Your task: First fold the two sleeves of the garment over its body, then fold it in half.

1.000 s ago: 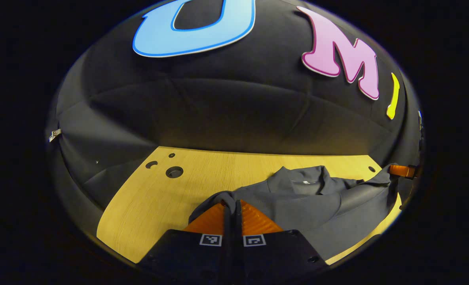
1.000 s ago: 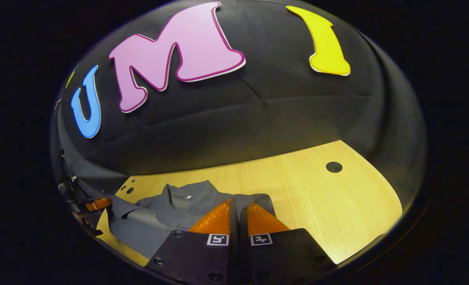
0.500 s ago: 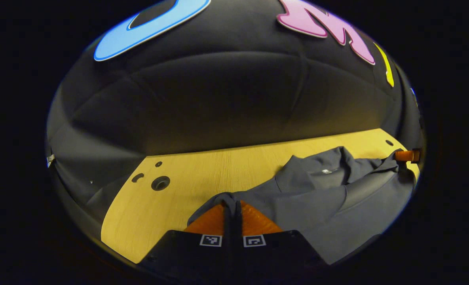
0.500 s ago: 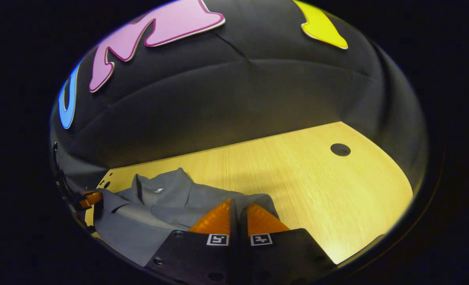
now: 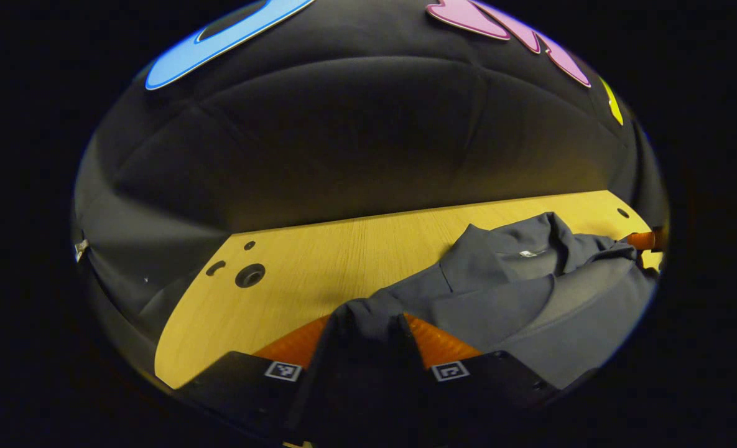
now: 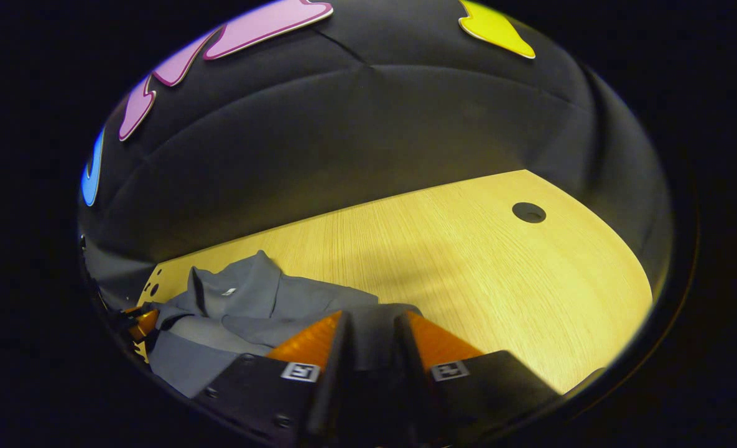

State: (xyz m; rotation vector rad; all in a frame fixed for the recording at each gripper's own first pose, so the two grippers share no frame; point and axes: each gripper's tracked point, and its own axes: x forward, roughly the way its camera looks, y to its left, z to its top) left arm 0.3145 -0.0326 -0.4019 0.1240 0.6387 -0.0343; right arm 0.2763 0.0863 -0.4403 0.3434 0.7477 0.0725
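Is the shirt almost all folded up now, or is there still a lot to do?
Nearly done, it looks like. The grey garment lies on the wooden table with a sleeve across its body and its near edge brought up toward the collar. Right now the left gripper and right gripper both stand open, cloth loose between their fingers. Left: pulling the grippers away and maybe smoothing the bunched collar end.

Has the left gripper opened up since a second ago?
Yes. The left gripper has spread its fingers apart over the shirt, which lies slack between them on the table.
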